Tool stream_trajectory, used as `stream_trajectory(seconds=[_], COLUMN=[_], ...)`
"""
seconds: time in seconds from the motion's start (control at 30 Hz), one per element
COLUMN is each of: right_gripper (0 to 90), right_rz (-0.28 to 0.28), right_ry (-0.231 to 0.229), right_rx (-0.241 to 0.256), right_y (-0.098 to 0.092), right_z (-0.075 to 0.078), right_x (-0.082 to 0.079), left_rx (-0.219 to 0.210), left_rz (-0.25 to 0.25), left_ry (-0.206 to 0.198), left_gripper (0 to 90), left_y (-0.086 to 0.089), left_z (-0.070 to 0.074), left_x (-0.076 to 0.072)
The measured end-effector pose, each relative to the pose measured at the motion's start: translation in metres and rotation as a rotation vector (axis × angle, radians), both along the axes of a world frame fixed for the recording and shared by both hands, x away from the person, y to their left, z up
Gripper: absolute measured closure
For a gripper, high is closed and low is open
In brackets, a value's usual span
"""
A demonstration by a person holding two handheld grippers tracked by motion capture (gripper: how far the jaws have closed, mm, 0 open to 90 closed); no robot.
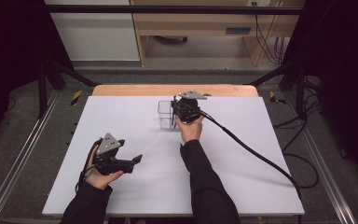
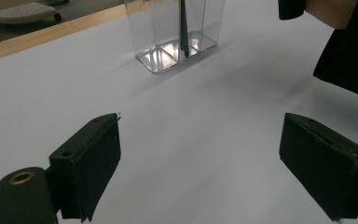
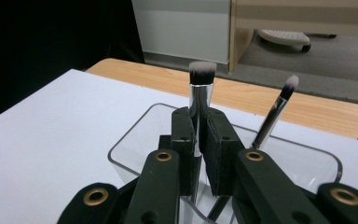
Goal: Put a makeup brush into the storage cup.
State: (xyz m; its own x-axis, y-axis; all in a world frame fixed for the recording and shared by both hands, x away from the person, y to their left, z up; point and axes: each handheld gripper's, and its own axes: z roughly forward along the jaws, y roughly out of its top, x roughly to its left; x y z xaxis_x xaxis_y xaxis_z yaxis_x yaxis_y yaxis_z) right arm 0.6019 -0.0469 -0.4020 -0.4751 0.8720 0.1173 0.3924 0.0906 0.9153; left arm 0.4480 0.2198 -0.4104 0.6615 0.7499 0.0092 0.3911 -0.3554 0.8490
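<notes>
Flat-top brush [image 3: 200,93] is held upright by right gripper [image 3: 199,135], long axis vertical, bristles up, handle end down inside clear holder [image 3: 135,140]; jaws are clamped on its silver ferrule. A thinner brush [image 3: 275,112] is seen in the same holder, just right of the held one, leaning right w/ bristles up. In high view the holder [image 1: 164,114] is placed toward the far edge of the white surface [image 1: 242,177], touching the right gripper [image 1: 186,109]. Left gripper [image 1: 137,159] is held well apart, nearer than the holder & to its left; jaws spread wide, nothing between them. Wooden edge is seen beyond the holder, then grey floor, pale cabinets. Cable is trailed right of holder. Nothing lies between left gripper and holder.
</notes>
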Motion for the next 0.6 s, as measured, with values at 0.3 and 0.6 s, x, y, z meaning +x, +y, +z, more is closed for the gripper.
stream_trajectory(seconds=[0.3,0.6], right_gripper=[74.0,56.5], right_rz=[0.006,0.054], right_ry=[0.038,0.046], right_rx=[0.0,0.008], right_y=[-0.005,-0.014], right_z=[-0.002,0.01], right_x=[-0.004,-0.023], left_rx=[0.004,-0.007], left_rz=[0.001,-0.002], left_ry=[0.0,-0.006], left_gripper=[11.9,11.9], left_y=[0.0,-0.001], left_z=[0.0,0.002], left_x=[0.0,-0.001])
